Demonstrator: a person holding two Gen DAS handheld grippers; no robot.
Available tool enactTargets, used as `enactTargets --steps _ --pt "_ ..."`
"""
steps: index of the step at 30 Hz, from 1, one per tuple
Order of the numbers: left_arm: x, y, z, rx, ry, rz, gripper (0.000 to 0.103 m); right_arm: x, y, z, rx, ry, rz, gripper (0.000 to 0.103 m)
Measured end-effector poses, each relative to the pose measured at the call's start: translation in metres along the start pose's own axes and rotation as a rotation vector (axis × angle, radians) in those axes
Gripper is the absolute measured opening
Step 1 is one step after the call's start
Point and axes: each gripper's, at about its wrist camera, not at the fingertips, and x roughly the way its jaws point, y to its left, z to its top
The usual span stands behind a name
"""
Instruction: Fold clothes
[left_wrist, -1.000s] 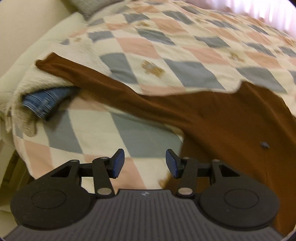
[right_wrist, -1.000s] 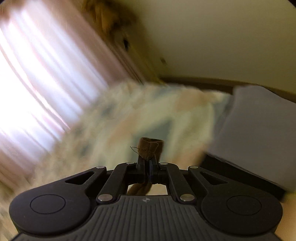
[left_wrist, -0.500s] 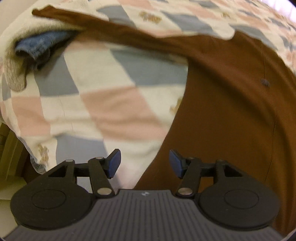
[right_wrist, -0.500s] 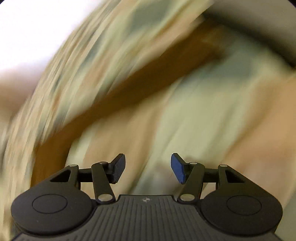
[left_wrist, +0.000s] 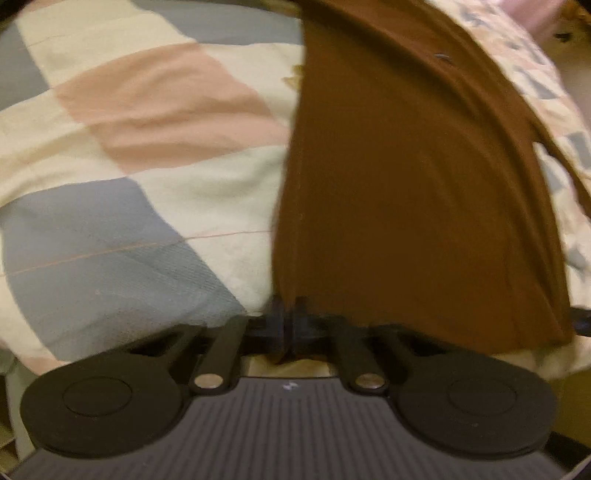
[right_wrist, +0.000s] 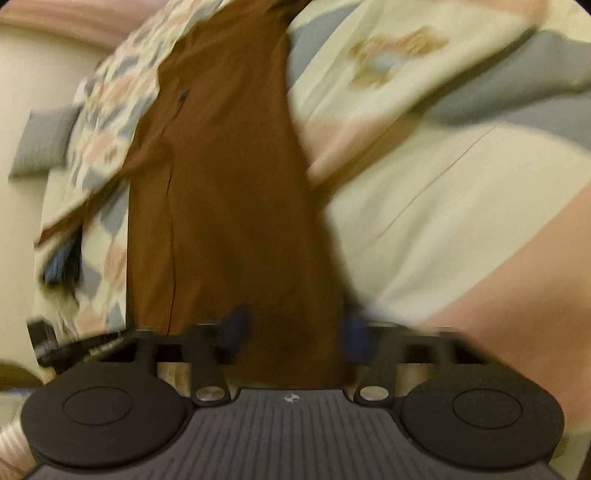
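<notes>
Brown garment (left_wrist: 417, 206) lies spread on the quilt (left_wrist: 122, 177), hem at the bed edge. My left tool (left_wrist: 290, 325) is clenched on its near hem corner; right tool (right_wrist: 293, 332) gapes around the opposite corner. Next: right closes, lift evenly

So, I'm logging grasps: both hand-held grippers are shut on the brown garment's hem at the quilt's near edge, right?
Not quite. Only the left hand-held gripper is shut on the brown garment, as the left wrist view shows. In the right wrist view, the right hand-held gripper is open, its fingers apart on either side of the hem on the quilt.
</notes>
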Motion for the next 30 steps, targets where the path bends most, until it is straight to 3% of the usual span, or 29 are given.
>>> enactTargets --steps 5,7,11,14,17,18,19,20,21,22,24,25,28,30 --pt "-0.021 0.016 -0.012 0.047 -0.035 -0.134 0.001 -0.035 0.01 -0.021 0.056 -0.114 -0.011 0.003" --pt "-0.028 0.023 -0.017 0.066 -0.046 -0.181 0.001 -0.043 0.009 -0.027 0.068 -0.117 -0.029 0.003" --pt "-0.006 0.035 -0.023 0.048 0.014 -0.153 0.002 -0.022 0.009 -0.033 0.083 -0.081 -0.098 0.002" --pt "0.016 0.033 -0.024 0.074 0.06 -0.096 0.003 -0.005 0.011 -0.033 0.085 -0.05 -0.186 0.006" --pt "0.023 0.014 -0.03 0.198 0.079 0.001 0.009 0.002 0.024 -0.038 -0.027 -0.001 -0.352 0.022" --pt "0.019 0.009 -0.032 0.22 0.078 0.04 0.012 0.001 0.033 -0.04 -0.072 0.004 -0.442 0.032" --pt "0.014 0.009 -0.033 0.207 0.081 0.08 0.022 -0.004 0.043 -0.043 -0.118 -0.025 -0.512 0.043" --pt "0.008 0.008 -0.034 0.195 0.079 0.118 0.027 -0.009 0.054 -0.046 -0.164 -0.06 -0.577 0.045" --pt "-0.002 0.002 -0.033 0.189 0.055 0.15 0.023 -0.015 0.065 -0.048 -0.211 -0.096 -0.642 0.041" --pt "-0.012 -0.003 -0.031 0.183 0.03 0.181 0.018 -0.018 0.074 -0.05 -0.244 -0.133 -0.613 0.041" --pt "-0.03 -0.016 -0.029 0.173 -0.023 0.235 0.019 -0.022 0.091 -0.051 -0.306 -0.207 -0.517 0.041" --pt "-0.036 -0.029 -0.026 0.177 -0.065 0.21 0.019 -0.021 0.09 -0.054 -0.313 -0.198 -0.511 0.04" --pt "-0.018 -0.063 -0.021 0.193 -0.078 0.133 0.021 -0.015 0.082 -0.062 -0.318 -0.143 -0.516 0.037" --pt "0.013 -0.071 -0.026 0.167 -0.02 0.122 0.022 -0.01 0.077 -0.067 -0.321 -0.107 -0.52 0.037"
